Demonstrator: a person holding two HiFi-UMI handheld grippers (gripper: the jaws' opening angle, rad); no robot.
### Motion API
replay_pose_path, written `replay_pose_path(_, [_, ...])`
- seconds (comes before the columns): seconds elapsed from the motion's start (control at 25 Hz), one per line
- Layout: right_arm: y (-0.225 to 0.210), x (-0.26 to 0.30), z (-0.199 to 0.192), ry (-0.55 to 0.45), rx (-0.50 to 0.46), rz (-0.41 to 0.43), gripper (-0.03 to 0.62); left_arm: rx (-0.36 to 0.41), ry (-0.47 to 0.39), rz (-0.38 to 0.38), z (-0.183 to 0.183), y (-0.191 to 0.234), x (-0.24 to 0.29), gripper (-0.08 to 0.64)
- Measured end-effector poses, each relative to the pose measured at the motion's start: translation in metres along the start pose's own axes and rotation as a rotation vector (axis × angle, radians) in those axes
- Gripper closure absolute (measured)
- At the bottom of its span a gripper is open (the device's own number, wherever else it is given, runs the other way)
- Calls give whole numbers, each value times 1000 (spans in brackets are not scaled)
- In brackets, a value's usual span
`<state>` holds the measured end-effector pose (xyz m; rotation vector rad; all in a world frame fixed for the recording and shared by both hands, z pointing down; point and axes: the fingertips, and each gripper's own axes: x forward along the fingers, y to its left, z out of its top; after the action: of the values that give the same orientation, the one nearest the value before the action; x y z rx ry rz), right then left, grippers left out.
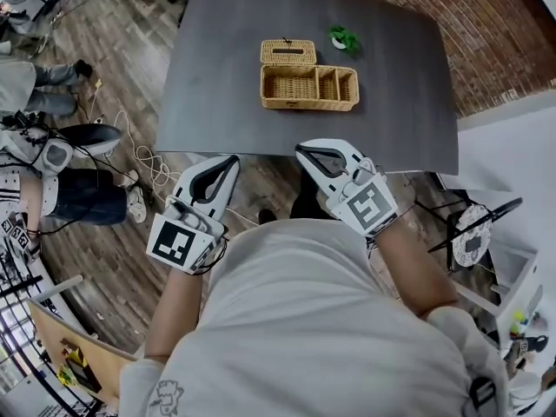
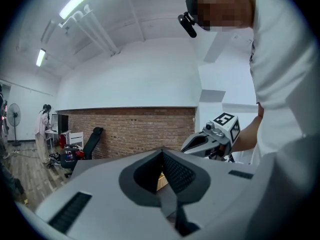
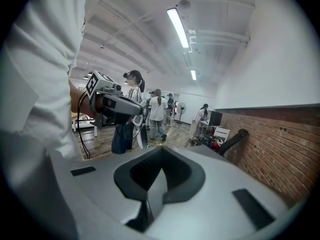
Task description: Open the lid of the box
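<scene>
The wicker box (image 1: pixel 309 88) stands in the middle of the dark table (image 1: pixel 217 68), its divided inside showing. Its lid (image 1: pixel 288 52) is folded back flat behind it. My left gripper (image 1: pixel 232 161) and right gripper (image 1: pixel 301 151) hover side by side off the table's near edge, close to my chest and well short of the box. Both have their jaws closed tip to tip with nothing between them. A sliver of wicker (image 2: pixel 161 180) shows past the shut left gripper (image 2: pixel 161 152). The right gripper (image 3: pixel 161 150) points toward the room.
A small green item (image 1: pixel 344 38) lies behind the box to the right. A seated person (image 1: pixel 61 189) and floor cables (image 1: pixel 148 159) are left of the table. A black chair (image 1: pixel 473 233) stands at the right. A brick wall (image 1: pixel 486 24) runs behind the table.
</scene>
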<state>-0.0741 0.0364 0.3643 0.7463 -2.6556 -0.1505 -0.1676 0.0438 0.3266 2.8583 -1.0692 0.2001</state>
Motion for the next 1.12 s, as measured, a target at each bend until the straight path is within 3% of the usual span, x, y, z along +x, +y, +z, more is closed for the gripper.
replay_pose_path(0.44, [49, -28, 19, -32, -20, -113, 586, 9, -36, -6, -4, -23, -53, 549])
replay_pose_path(0.64, [51, -48, 36, -182, 101, -210, 588, -1, -50, 8, -2, -29, -60, 549])
replay_pose_path(1.12, [41, -58, 38, -189, 81, -235, 588, -4, -60, 0, 0, -29, -54, 549])
